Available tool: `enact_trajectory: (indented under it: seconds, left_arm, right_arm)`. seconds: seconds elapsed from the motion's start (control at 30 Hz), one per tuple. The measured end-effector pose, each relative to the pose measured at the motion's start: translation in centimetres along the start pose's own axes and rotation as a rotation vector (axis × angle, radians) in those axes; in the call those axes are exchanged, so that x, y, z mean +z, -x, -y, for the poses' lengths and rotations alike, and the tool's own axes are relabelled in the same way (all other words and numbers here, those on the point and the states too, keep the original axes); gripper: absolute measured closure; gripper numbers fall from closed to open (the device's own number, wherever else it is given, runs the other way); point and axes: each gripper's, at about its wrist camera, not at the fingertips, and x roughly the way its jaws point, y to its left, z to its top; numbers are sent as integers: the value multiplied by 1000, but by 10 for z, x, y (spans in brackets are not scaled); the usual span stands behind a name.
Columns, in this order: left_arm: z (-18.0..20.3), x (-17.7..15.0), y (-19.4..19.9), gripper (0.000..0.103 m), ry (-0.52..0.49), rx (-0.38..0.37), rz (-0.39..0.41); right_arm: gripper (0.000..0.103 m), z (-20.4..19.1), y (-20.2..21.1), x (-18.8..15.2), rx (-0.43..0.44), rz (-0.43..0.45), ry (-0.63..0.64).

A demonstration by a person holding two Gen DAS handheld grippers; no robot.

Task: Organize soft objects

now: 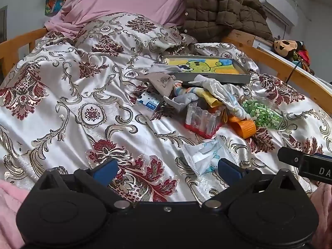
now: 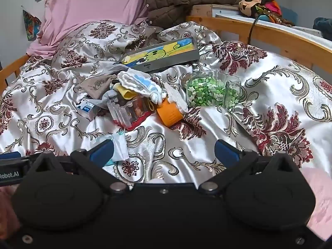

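Ahead, my left gripper and right gripper gape wide and empty; the cloth pile lies far, right of the left gripper.

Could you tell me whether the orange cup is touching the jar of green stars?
Apart. The right wrist view shows patterned bedspread and white lacy cloth between the orange cup and the jar of green stars.

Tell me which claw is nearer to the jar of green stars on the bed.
Right. The right claw hangs open in front of the jar of green stars, only slightly to its left. The left claw, also open, sits further left, with the jar off to its right.
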Motion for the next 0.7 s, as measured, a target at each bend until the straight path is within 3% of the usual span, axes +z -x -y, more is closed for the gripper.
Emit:
enact_trajectory:
  seconds: [0.7]
  left_arm:
    - [0,1,0,1,-3,3,0]
  right_arm:
    - [1,0,0,0,2,0,-1]
